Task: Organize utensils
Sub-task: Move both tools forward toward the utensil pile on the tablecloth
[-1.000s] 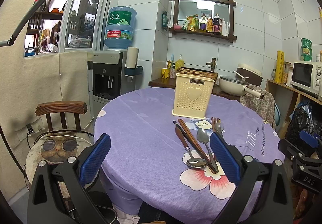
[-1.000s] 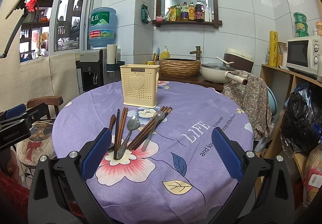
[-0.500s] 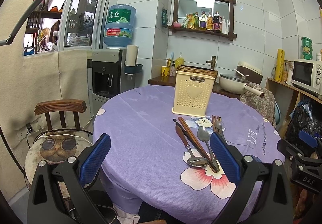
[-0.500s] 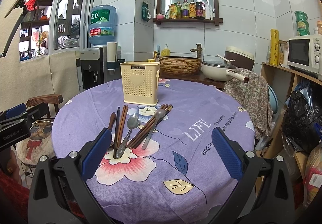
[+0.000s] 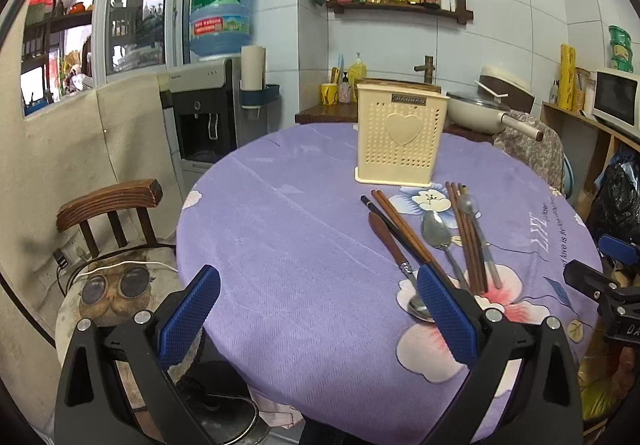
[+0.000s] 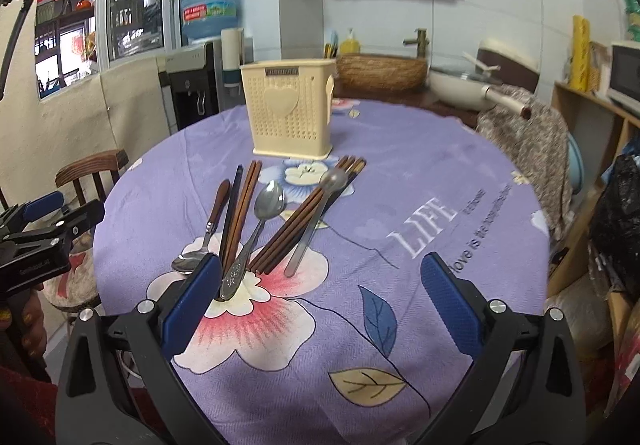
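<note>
Our left gripper [image 5: 316, 309] and right gripper [image 6: 320, 301] hover spread and empty, since spoons and chopsticks [image 6: 260, 221] lie loose before the cream perforated plastic holder [image 6: 290, 117].

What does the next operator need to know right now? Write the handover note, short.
Left hand-held gripper: open, empty, over the table's near edge.
Right hand-held gripper: open, empty, just short of the utensils.
On the purple tablecloth: wooden-handled spoon, metal spoon, long-handled spoon, two bundles of wooden chopsticks.
Cream utensil holder stands behind them.
Done: nothing visibly. Left: every utensil into the holder.
</note>
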Available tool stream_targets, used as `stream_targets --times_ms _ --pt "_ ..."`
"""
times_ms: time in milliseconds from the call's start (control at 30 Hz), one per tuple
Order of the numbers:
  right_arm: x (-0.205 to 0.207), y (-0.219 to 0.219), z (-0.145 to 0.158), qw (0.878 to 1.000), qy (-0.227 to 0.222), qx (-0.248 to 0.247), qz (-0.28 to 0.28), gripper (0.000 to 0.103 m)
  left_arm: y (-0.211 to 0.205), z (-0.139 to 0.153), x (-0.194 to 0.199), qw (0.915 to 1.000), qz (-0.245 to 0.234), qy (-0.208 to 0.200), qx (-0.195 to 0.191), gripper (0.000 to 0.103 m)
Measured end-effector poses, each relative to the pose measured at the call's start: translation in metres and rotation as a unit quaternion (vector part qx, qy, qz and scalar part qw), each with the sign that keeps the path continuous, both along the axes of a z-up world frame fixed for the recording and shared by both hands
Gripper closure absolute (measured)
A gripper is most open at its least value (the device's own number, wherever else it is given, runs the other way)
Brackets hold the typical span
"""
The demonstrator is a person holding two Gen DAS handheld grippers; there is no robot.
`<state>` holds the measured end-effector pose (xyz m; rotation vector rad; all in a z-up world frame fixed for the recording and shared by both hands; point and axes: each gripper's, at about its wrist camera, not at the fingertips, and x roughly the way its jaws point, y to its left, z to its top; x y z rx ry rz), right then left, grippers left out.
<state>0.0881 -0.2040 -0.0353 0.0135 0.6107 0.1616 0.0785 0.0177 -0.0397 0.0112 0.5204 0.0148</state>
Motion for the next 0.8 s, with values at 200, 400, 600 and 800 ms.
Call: stream_targets --times_ms 200,400,600,800 --pt "0.039 -0.002 -0.004 0.999 0.041 0.019 0.011 0.005 0.009 -0.006 0.049 0.9983 -0.014 0.055 -0.012 0.006" --pt "0.080 0.010 -0.002 0.998 0.063 0.011 0.030 0.005 0.009 -0.004 0.087 0.9970 -0.020 0.074 -0.011 0.010" --pt "0.122 0.014 -0.008 0.996 0.089 -0.003 0.017 0.021 0.002 -0.012 0.114 0.9927 -0.040 0.112 -0.022 0.023" --pt "0.165 0.009 -0.019 0.992 0.122 0.002 -0.023 0.032 -0.006 -0.019 0.125 0.9899 -0.049 0.131 -0.027 0.028"
